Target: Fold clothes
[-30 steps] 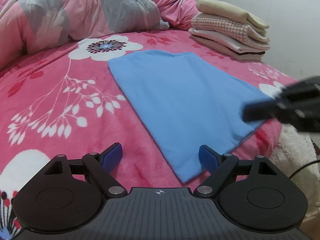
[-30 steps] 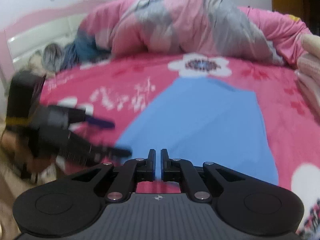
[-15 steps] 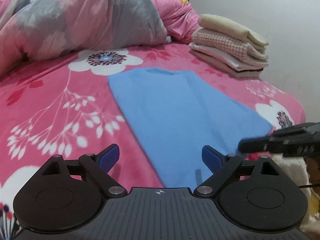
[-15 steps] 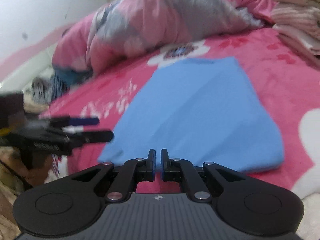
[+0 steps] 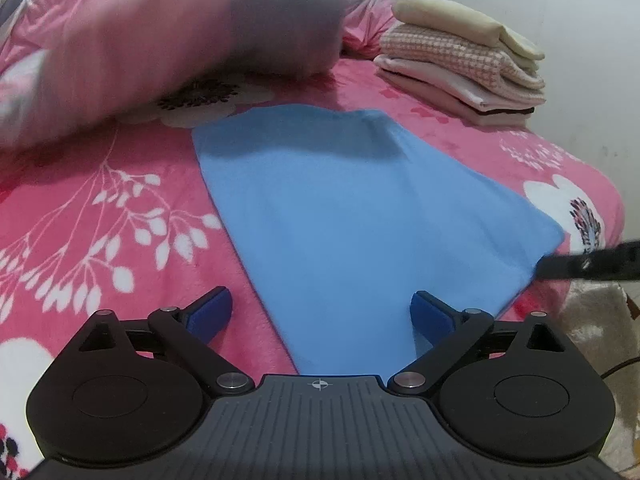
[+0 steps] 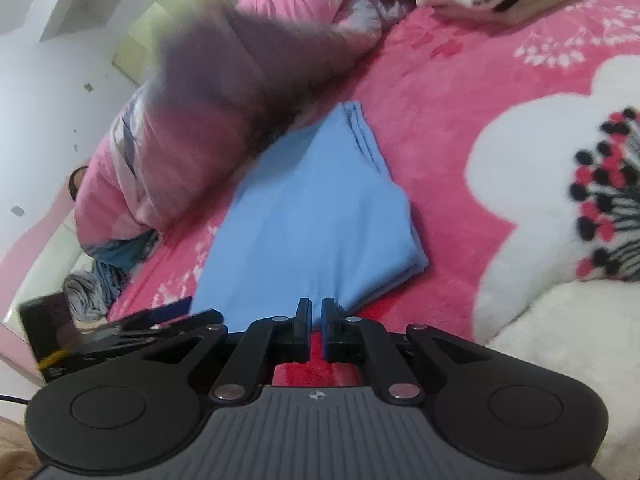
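the folded garment [image 5: 360, 220] is a plain sky blue with no print, lying on a hot-pink blanket [image 5: 100, 208] patterned with white leafy sprigs and large white flowers whose centres are dotted black and red. the quilt [image 5: 140, 40] behind is pink with grey and white patches, and the stack of folded clothes [image 5: 460, 56] runs from cream on top through a pink-and-white check to pale pink with a thin dark band near the bottom. the left gripper [image 5: 320, 312] is black with blue pads – the right gripper [image 6: 316, 316] is black throughout.
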Tool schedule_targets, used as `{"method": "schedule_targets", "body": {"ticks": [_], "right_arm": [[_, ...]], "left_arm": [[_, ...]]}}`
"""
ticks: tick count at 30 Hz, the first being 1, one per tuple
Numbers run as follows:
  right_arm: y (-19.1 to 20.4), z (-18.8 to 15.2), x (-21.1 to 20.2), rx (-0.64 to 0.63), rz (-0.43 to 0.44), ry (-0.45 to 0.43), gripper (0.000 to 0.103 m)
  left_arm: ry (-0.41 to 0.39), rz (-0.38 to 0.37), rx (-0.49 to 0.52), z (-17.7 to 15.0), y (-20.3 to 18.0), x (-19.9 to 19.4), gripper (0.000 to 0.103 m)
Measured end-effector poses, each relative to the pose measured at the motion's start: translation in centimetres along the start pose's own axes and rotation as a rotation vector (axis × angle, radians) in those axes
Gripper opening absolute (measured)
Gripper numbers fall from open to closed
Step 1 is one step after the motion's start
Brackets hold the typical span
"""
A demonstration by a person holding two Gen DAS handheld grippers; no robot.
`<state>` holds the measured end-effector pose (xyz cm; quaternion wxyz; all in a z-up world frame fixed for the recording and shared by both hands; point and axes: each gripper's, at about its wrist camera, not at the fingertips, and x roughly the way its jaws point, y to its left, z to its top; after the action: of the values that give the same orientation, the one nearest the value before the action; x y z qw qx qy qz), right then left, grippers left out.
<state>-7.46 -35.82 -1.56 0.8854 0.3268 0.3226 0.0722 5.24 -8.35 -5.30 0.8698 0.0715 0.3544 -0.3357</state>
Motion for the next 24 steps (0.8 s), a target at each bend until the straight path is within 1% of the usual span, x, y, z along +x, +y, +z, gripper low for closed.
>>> {"method": "schedule_targets", "body": {"ticks": [3, 5, 8, 10, 11, 13, 18, 24], "right_arm": [[0.1, 1.3, -0.7, -0.002, 0.007, -0.065, 0.004], [-0.5, 1.8, -0.6, 0.018, -0.001, -0.088, 0.004], [-2.1, 1.5, -0.2, 0.066, -0.073, -0.08, 0.004], [-3.3, 1.2, -0.6, 0.126, -0.052, -0.083, 0.003], [-3.4, 1.2, -0.9, 0.132, -0.043, -0.089, 0.003], [-3.2, 1.4, -1.4, 0.122, -0.03, -0.101, 0.004], [-2.5, 2.2, -2.3, 0.094, 0.008, -0.139, 0.004], [-1.9, 3.6, -1.3, 0.09, 0.018, -0.125, 0.005]], "left_arm": [[0.004, 0.008, 0.007, 0.0, -0.1, 0.0, 0.098], [0.006, 0.012, 0.011, 0.0, -0.2, 0.0, 0.099], [0.009, 0.013, 0.012, 0.0, -0.1, 0.0, 0.099], [0.011, 0.012, 0.009, 0.0, 0.0, 0.1, 0.1], [0.012, 0.011, 0.01, 0.0, 0.0, 0.1, 0.1], [0.014, 0.012, 0.013, 0.1, -0.1, 0.3, 0.101], [0.015, 0.015, 0.017, 0.1, -0.2, 0.3, 0.102], [0.012, 0.008, 0.015, 0.0, 0.0, 0.3, 0.102]]}}
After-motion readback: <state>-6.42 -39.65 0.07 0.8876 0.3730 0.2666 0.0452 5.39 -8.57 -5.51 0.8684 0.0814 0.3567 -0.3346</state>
